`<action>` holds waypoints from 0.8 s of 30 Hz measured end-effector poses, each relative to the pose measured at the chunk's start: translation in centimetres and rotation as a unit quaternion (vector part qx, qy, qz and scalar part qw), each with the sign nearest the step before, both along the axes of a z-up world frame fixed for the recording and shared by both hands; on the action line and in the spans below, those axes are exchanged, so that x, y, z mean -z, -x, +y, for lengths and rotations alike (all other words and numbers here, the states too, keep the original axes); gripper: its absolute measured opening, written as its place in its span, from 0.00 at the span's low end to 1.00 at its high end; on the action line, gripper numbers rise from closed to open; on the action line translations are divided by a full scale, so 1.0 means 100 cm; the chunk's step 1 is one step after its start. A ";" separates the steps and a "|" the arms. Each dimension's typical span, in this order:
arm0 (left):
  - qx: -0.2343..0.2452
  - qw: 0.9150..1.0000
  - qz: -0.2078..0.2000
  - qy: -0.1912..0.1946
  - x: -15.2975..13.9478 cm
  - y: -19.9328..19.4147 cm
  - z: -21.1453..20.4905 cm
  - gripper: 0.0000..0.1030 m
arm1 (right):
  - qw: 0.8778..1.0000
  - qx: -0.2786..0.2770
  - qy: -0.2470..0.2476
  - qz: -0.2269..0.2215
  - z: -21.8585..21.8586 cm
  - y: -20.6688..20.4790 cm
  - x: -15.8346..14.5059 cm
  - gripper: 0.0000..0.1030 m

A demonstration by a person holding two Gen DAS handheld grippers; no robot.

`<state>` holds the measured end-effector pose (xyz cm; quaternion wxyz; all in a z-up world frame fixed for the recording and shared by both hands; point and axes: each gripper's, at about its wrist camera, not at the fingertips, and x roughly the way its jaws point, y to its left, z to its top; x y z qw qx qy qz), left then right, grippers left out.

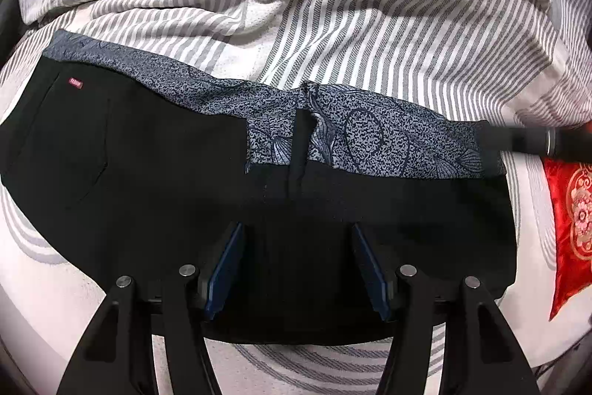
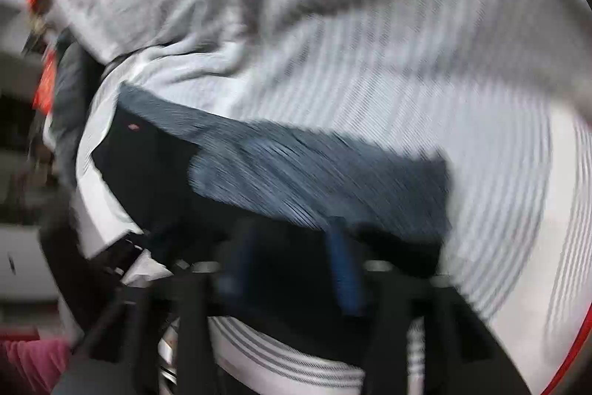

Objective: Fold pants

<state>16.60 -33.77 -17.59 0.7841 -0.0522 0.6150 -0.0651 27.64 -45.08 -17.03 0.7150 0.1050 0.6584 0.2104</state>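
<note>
We saw no box, basket or other container in either view; everything lay loose on the bed. The black pants [image 1: 155, 173] were spread flat across the bedsheet [image 1: 44, 287], a white cloth printed with curved grey bands. The inside of their waistband [image 1: 373, 139], a speckled blue-grey lining with line-drawn circles and fans, was turned up along the far edge, and a small red label [image 1: 75, 83] sat near the left corner. A dark seam ran down through the middle of the lining.

Our left gripper [image 1: 298, 269] hovered over the near part of the pants with its jaws spread wide, the blue pads [image 1: 225, 269] well apart and nothing between them. Whether the tips touched the cloth, we could not tell.

The right wrist view was badly smeared by motion. There the right gripper [image 2: 292, 273] also pointed at the pants [image 2: 148, 165], its blue pads [image 2: 342, 269] apart with dark fabric behind them; we could not say whether anything was held.

Beyond the pants a rumpled grey-and-white striped quilt [image 1: 370, 6] was heaped along the far side. A red satin cushion [image 1: 569, 228] with a gold flower pattern lay just right of the pants, and a dark bar [image 1: 536, 139] crossed above it. Of the room itself we could make out only blurred shapes at the left of the right wrist view.
</note>
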 end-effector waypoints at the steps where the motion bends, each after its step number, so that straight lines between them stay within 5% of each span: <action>1: -0.004 1.000 -0.001 0.003 0.000 0.001 0.002 0.59 | 1.000 -0.025 -0.002 -0.003 0.015 -0.010 0.000 0.59; 6: -0.025 1.000 -0.011 0.014 0.000 0.010 0.007 0.57 | 0.986 -0.163 0.028 0.010 0.098 -0.047 0.014 0.59; 14: -0.064 0.997 -0.016 0.038 0.003 0.015 0.016 0.48 | 0.934 -0.333 0.105 0.077 0.183 -0.042 0.077 0.55; 16: -0.068 0.997 -0.019 0.045 0.003 0.015 0.017 0.42 | 0.923 -0.347 0.139 0.088 0.187 -0.037 0.092 0.26; 18: -0.066 0.996 -0.021 0.049 0.001 0.014 0.018 0.33 | 0.929 -0.333 0.134 0.090 0.184 -0.039 0.093 0.05; 20: -0.064 0.996 -0.029 0.046 -0.006 0.012 0.019 0.22 | 0.937 -0.315 0.128 0.074 0.177 -0.042 0.082 0.05; 24: -0.062 0.995 -0.047 0.056 -0.021 0.005 0.024 0.22 | 0.954 -0.271 0.117 0.053 0.164 -0.059 0.058 0.05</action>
